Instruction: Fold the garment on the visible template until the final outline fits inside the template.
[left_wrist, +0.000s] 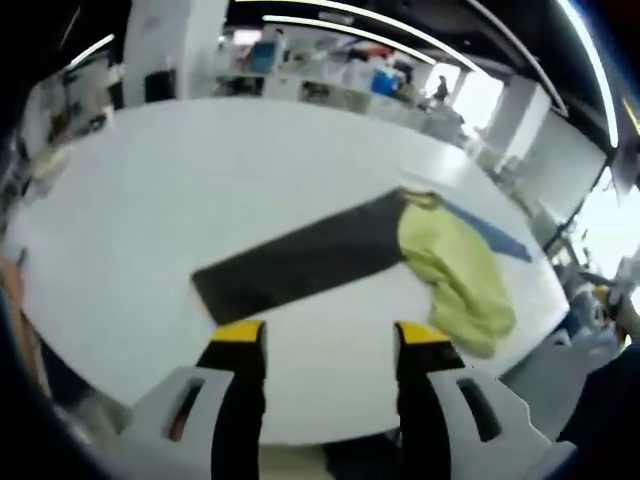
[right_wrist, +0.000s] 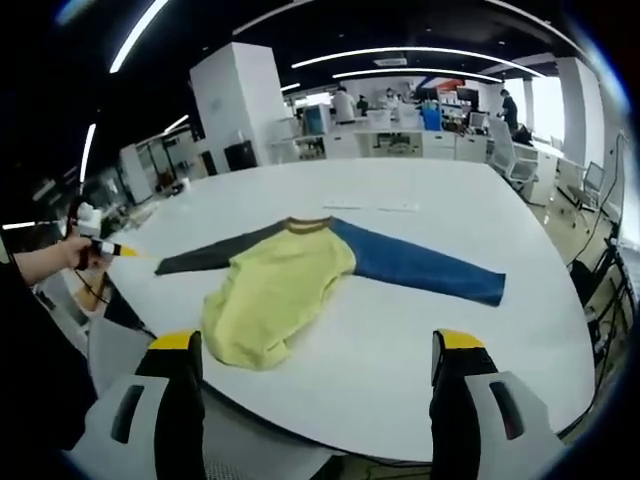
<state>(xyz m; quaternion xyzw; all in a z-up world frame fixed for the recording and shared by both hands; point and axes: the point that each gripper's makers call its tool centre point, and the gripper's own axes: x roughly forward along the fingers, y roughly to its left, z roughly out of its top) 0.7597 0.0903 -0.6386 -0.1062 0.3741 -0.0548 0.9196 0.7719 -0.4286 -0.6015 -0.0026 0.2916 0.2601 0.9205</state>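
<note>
Lying flat on the tabletop (right_wrist: 420, 330), the garment (right_wrist: 285, 280) spread its sleeves; both tools, left (left_wrist: 330, 340) and right (right_wrist: 315, 350), gaped wide, empty, short of it.

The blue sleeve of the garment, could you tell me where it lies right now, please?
In the right gripper view the blue sleeve stretches flat across the white table, running right from the yellow body, opposite the dark sleeve.

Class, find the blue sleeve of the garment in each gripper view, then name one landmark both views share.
Left gripper view: the blue sleeve is right of centre, a narrow strip poking out beyond the yellow body.
Right gripper view: it stretches from centre to the right, on the white table.
Shared landmark: the dark sleeve.
</note>
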